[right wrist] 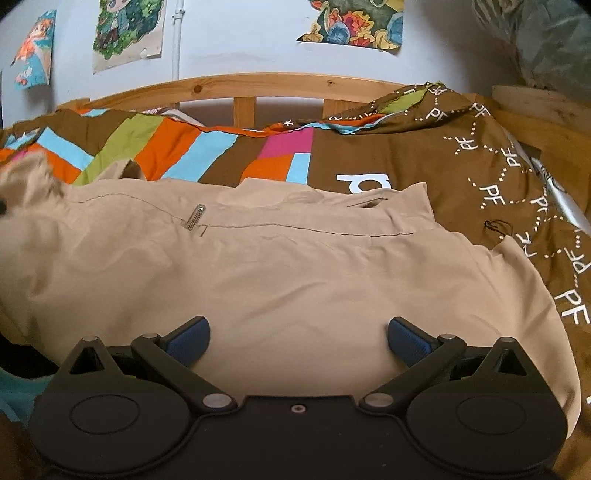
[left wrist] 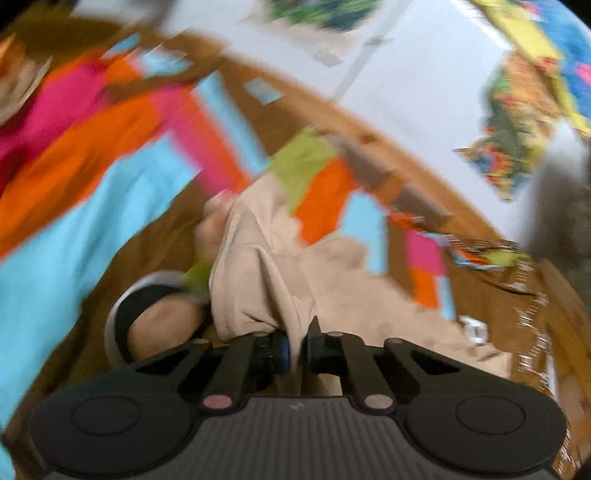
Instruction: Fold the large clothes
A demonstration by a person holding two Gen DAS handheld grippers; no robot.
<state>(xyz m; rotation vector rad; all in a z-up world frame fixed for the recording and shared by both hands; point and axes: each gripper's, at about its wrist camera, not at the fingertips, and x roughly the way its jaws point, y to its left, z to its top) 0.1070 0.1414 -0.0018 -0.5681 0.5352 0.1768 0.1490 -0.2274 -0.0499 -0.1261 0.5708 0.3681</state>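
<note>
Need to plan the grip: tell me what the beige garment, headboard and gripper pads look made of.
Beige garment: thin matte woven cloth, probably cotton blend; soft creases, stitched seams. Headboard: pale unpainted wood; grain and knot visible. Right gripper pads: blue, ribbed, likely rubber.

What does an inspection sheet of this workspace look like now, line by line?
Surface: bed with brown patterned bedcover, wooden bed frame behind.
Job's things: beige garment spread on the bedcover; zipper pull visible.
Clutter: foot in a dark slipper beside the hanging cloth.
Grippers: left gripper shut on a fold of the beige garment, view blurred; right gripper open over the garment.
Cables: nothing seen.
Surroundings: white wall, posters, thin pipe.
</note>
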